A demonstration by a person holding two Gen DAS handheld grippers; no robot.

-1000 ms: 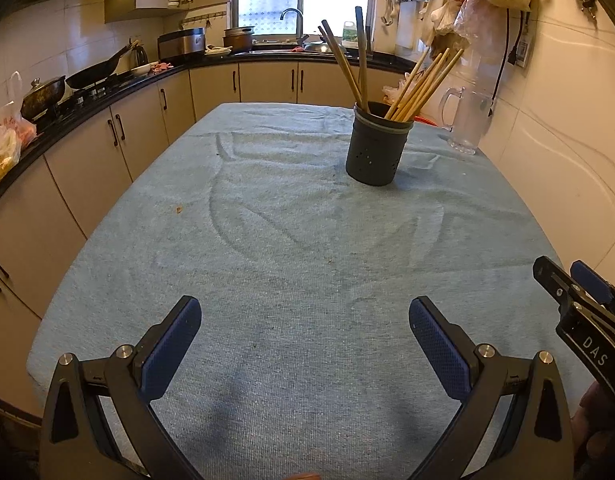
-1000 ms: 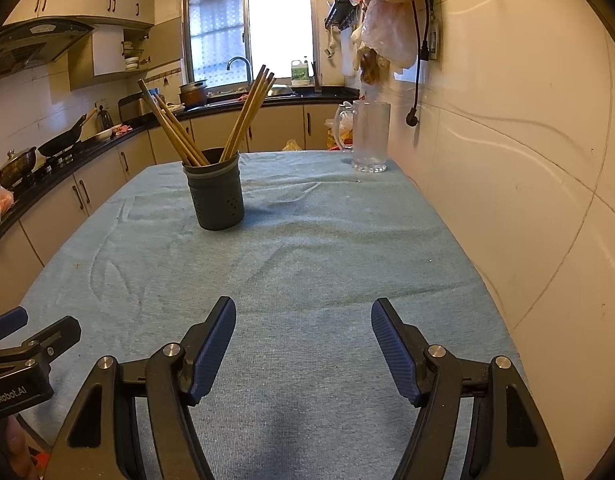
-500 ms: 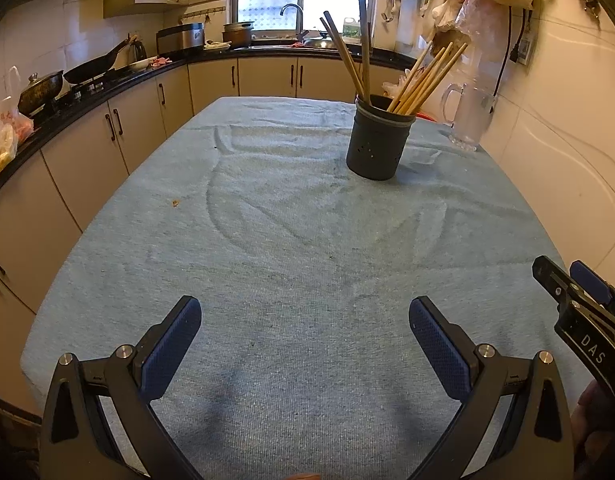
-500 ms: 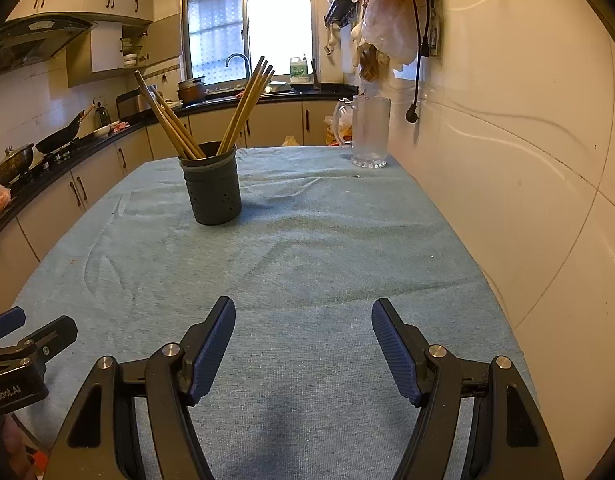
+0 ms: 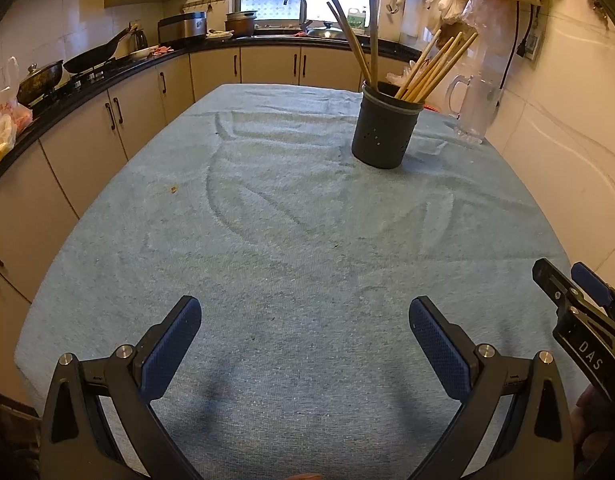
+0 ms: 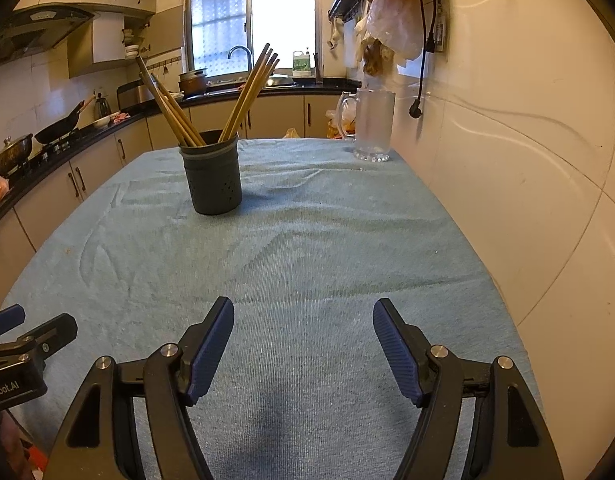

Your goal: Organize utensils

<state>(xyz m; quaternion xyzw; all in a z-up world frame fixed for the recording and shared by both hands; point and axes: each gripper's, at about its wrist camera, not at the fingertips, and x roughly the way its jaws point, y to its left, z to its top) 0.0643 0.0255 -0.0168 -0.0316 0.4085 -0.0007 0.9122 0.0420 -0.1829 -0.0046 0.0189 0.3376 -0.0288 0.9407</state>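
The left gripper (image 5: 303, 320) and the right gripper (image 6: 303, 322) both hang over the near end of the table, fingers spread wide and holding nothing. Under them the blue towel (image 5: 291, 216) covers the whole table, and on its far part, right of centre in the left view, the dark utensil holder (image 5: 385, 126) stands upright. Wooden chopsticks (image 5: 435, 64) lean in two fans out of it, perhaps with one darker stick among them, and a frosted glass mug (image 6: 373, 124) stands at the far right corner by the wall.
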